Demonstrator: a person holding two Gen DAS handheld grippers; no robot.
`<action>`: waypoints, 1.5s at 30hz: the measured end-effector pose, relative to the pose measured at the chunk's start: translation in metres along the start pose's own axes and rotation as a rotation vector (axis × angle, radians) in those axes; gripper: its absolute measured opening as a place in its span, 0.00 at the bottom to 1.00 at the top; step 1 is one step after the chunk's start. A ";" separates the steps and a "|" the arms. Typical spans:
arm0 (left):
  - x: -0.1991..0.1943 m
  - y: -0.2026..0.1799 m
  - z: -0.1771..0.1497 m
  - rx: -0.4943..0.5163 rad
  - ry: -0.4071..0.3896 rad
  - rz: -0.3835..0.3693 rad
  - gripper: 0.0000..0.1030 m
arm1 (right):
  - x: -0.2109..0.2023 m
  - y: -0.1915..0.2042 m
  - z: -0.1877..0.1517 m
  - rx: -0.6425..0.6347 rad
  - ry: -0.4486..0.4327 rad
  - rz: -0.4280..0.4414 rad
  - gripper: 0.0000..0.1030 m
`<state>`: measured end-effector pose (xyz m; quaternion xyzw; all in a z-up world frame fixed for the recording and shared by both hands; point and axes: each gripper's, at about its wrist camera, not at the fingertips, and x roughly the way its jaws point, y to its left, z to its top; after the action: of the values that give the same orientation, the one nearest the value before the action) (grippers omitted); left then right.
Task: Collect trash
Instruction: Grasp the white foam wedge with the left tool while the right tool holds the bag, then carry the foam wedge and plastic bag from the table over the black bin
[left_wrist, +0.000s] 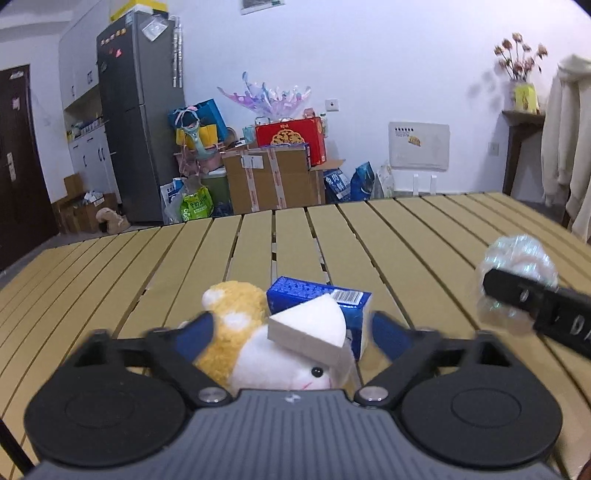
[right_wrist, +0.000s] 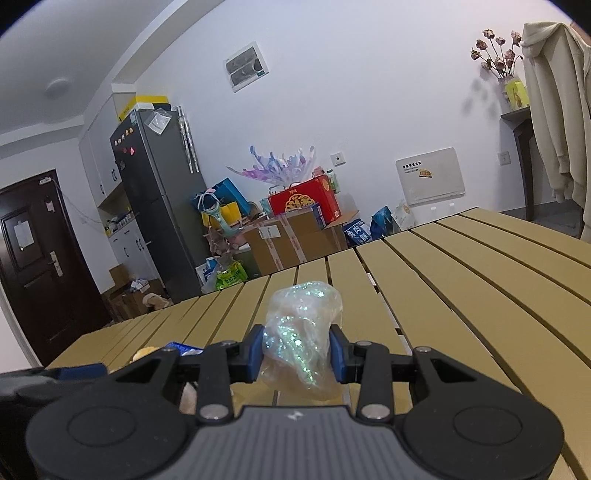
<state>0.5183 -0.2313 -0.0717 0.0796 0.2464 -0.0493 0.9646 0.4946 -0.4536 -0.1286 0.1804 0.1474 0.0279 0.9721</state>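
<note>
the crumpled plastic wrap (right_wrist: 301, 332) sits clamped between the right gripper (right_wrist: 297, 350) pads at lower centre, above the slatted table (right_wrist: 461, 295). in the left view, the left gripper (left_wrist: 291, 332) stands apart around a plush toy (left_wrist: 236, 325), white wedge (left_wrist: 310, 330) and blue carton (left_wrist: 314, 295).

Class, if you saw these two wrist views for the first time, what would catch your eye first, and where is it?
The crumpled glittery plastic wrap, pinched in the right gripper above the slatted table. Then the yellow and white plush toy between the left gripper fingers, a white wedge on it, a blue carton just behind.
</note>
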 end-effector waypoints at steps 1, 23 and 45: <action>0.003 -0.002 0.000 0.010 0.012 -0.006 0.49 | 0.001 -0.001 0.000 0.005 0.000 0.004 0.34; -0.042 0.035 0.000 -0.047 0.006 0.013 0.34 | -0.031 0.037 0.002 -0.097 -0.003 0.056 0.34; -0.174 0.100 -0.036 -0.126 0.027 0.007 0.34 | -0.171 0.095 -0.012 -0.301 0.048 0.066 0.33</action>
<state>0.3629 -0.1165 -0.0058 0.0203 0.2618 -0.0290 0.9645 0.3277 -0.3792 -0.0576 0.0365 0.1584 0.0861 0.9829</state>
